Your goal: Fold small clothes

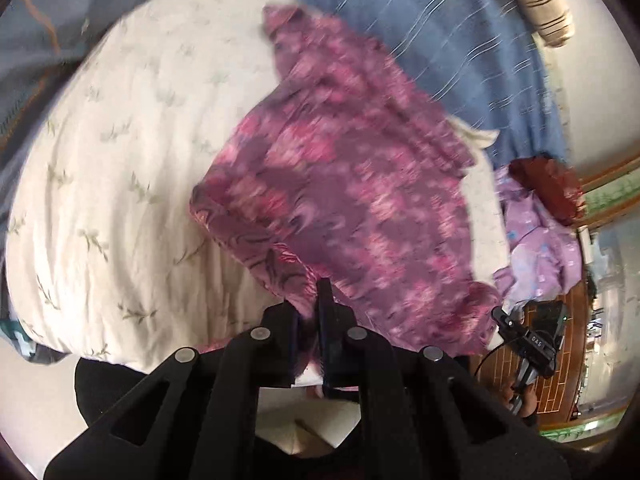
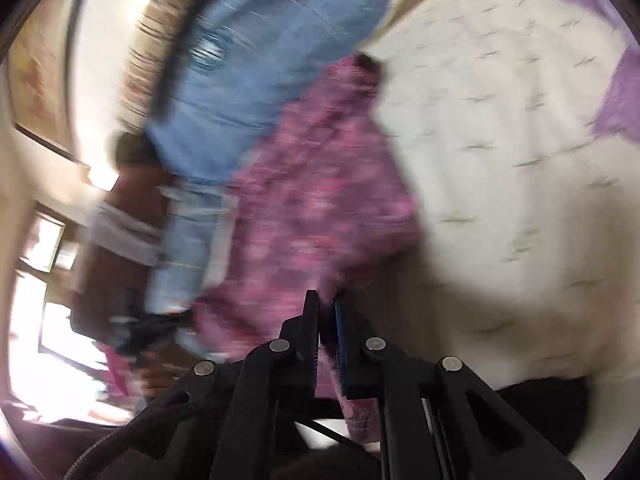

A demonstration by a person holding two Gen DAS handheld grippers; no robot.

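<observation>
A purple and pink flowered garment (image 1: 340,184) lies partly lifted over a white quilt (image 1: 120,160). My left gripper (image 1: 310,300) is shut on its near edge, with cloth pinched between the pads. In the right wrist view the same garment (image 2: 312,200) runs blurred up from my right gripper (image 2: 325,300), which is shut on another edge of it. Cloth hangs down between those fingers. The right gripper (image 1: 502,318) also shows at the lower right of the left wrist view, at the garment's far corner, held by a hand (image 1: 520,396).
A blue striped sheet (image 1: 440,40) covers the bed behind the quilt. A lilac garment (image 1: 536,240) and a dark red cloth (image 1: 548,184) lie at the bed's right edge. A striped beige roll (image 1: 540,0) sits at the far right. Wooden floor (image 1: 560,360) shows beyond.
</observation>
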